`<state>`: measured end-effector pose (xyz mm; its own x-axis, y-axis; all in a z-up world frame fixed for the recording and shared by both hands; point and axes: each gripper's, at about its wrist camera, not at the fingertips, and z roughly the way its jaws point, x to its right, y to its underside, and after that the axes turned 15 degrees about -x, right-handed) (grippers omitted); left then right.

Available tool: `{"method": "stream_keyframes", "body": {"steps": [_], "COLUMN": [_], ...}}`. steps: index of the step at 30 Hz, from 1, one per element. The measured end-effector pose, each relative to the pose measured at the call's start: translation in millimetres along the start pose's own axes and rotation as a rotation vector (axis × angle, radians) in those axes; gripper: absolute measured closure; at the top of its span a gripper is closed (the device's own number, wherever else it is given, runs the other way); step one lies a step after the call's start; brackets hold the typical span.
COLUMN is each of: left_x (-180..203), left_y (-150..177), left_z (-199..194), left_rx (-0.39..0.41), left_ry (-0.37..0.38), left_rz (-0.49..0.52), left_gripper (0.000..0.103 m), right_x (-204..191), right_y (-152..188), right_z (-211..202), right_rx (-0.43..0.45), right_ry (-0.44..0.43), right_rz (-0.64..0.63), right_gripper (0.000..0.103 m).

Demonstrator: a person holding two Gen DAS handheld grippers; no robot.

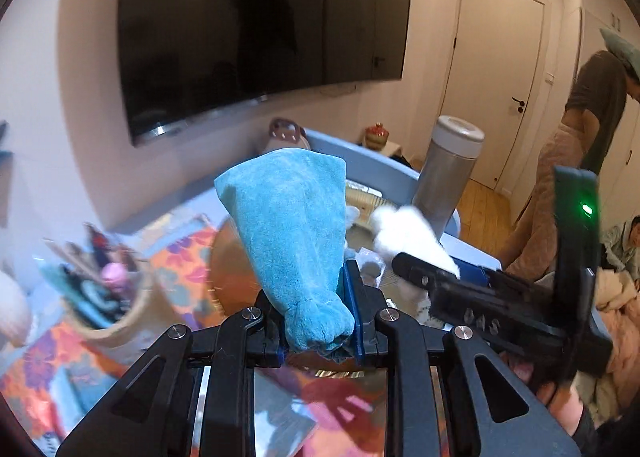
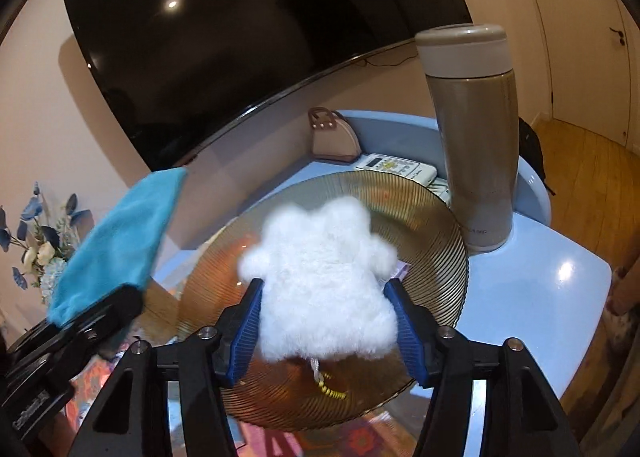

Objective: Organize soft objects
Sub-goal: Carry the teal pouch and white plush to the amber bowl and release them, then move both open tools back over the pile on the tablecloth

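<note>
Left wrist view: a woven cup (image 1: 116, 321) on the bench (image 1: 472, 247) is stuffed with pens and small bits, too blurry to name them. The left tongs (image 1: 316, 313) are clamped on the bunched end of a teal plush cloth (image 1: 288, 225), which sticks up above an amber ribbed glass plate (image 1: 230, 269). The right tongs (image 1: 444, 271) reach in from the right, angled low, with a fluffy white paw-shaped plush (image 1: 408, 235) at their tip. Right wrist view: the plate (image 2: 432, 217) has a small yellow bead string (image 2: 332, 389) on it, and a steel thermos (image 2: 474, 137) stands at its rim. The right tongs (image 2: 326, 321) squeeze the white plush (image 2: 320, 281) from both sides above the plate, pointing downward. The left tongs (image 2: 96, 317) hold the teal cloth (image 2: 120, 241) up at left.
</note>
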<state>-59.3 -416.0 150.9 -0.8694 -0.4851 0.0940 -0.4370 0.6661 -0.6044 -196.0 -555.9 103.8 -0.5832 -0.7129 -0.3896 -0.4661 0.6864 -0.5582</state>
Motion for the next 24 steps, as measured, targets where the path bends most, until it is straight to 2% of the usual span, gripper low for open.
{"method": "stream_keyframes", "body": {"steps": [1, 2, 4, 8, 15, 17, 19, 24], "left_x": [-1.6, -3.9, -5.9, -11.5, -24.0, -32.9, -43.7, -87.5], "left_y": [-2.0, -4.5, -3.3, 5.3, 34.6, 50.3, 68.0, 133.5], "left_z": [7.2, 14.8, 20.8, 15.4, -33.4, -56.6, -79.8, -155.1], "left_rx": [-0.016, -0.032, -0.036, -0.047, 0.005, 0.036, 0.068, 0.163], "left_ry": [0.0, 0.0, -0.012, -0.001, -0.009, -0.048, -0.127, -0.27], "left_rz": [-0.013, -0.025, -0.054, -0.054, -0.098, -0.139, -0.191, -0.373], "left_gripper": [0.056, 0.038, 0.024, 0.024, 0.024, 0.024, 0.024, 0.023], "right_x": [0.3, -1.4, -4.1, -4.3, -26.7, -44.3, -65.3, -129.1], "right_y": [-1.2, -4.0, -9.6, -5.8, 10.6, 19.9, 31.2, 69.1], "right_z": [1.1, 3.7, 2.6, -13.4, -27.8, -32.4, -33.8, -22.8], "right_rx": [0.0, -0.001, -0.009, 0.015, 0.002, 0.007, 0.005, -0.073], "right_ry": [0.001, -0.001, 0.022, 0.003, -0.053, -0.085, -0.109, -0.202], "right_rz": [-0.007, -0.021, -0.048, -0.042, -0.069, -0.102, -0.136, -0.261], "right_gripper": [0.037, 0.036, 0.036, 0.034, 0.034, 0.034, 0.034, 0.034]}}
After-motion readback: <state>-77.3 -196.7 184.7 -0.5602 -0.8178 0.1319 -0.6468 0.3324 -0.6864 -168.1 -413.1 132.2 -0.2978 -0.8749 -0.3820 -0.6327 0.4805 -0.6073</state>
